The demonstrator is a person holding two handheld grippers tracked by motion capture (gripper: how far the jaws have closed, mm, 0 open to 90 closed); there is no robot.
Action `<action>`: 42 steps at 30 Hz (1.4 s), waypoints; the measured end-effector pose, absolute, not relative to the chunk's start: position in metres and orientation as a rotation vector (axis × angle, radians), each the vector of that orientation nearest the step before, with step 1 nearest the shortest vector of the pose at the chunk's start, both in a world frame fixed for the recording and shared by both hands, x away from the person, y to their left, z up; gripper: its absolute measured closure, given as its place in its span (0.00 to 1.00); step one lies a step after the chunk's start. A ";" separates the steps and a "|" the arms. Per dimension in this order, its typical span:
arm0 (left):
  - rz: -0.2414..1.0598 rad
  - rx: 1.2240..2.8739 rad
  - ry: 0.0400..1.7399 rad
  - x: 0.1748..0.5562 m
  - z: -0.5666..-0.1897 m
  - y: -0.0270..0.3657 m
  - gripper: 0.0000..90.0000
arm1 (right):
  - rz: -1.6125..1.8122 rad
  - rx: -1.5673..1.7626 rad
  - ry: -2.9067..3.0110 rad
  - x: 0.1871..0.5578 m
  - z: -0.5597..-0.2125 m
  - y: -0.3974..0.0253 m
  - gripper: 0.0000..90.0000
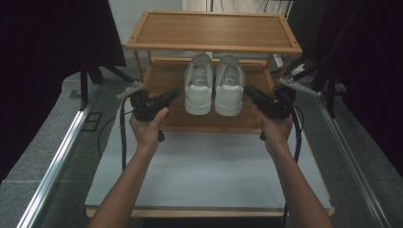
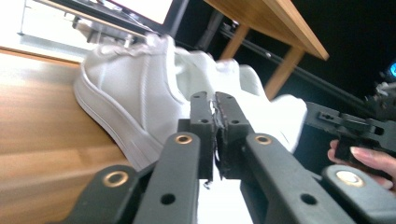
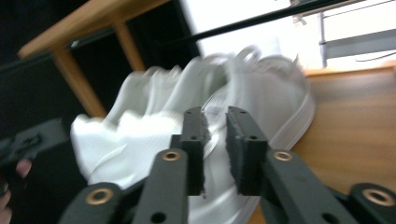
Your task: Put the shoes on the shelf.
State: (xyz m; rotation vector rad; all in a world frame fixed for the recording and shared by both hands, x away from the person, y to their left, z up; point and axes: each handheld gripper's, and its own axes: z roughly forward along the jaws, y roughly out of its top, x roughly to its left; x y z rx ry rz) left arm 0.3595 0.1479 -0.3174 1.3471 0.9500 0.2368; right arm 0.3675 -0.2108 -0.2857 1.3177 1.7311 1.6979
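We log a pair of white sneakers on the lower shelf [image 1: 171,78] of a two-tier wooden shoe rack, under its top shelf [image 1: 214,29]. The left sneaker [image 1: 198,83] and the right sneaker [image 1: 229,84] stand side by side, touching or nearly so, about mid-shelf. Their toes come close to the shelf's near edge and their heels point to its far edge.

The rack stands at the far edge of a pale table [image 1: 204,171], with bare tabletop in front of it.

Our left gripper [image 1: 175,93] sits at the near left part of the lower shelf, jaws aimed at the outer side of the left sneaker and just short of it. In the left gripper view the tongs [image 2: 214,121] are pressed together, pads meeting, with nothing between them. The sneaker's white sole and side [image 2: 126,93] lie just beyond the tips, not touched.

Our right gripper [image 1: 249,90] mirrors this at the near right part of the shelf, pointed at the outer side of the right sneaker. In the right gripper view its tongs [image 3: 215,135] stand slightly spread, with a narrow gap between the pads and nothing in it. The sneaker [image 3: 261,93] shows past the tips, blurred, so we cannot tell whether it is touched.

A hand wraps each handle from below, and a dark cable trails off each toward the table's near edge.
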 end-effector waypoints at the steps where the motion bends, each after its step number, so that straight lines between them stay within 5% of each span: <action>1: 0.210 1.364 0.928 0.355 -0.320 0.147 0.99 | 1.691 1.290 1.769 0.357 -0.291 -0.207 0.94; 12: 0.246 1.478 0.875 0.351 -0.326 0.124 0.99 | 1.639 1.167 1.904 0.347 -0.315 -0.186 1.00; 42: 0.290 1.489 0.913 0.368 -0.327 0.109 1.00 | 1.637 1.168 1.886 0.356 -0.315 -0.179 0.99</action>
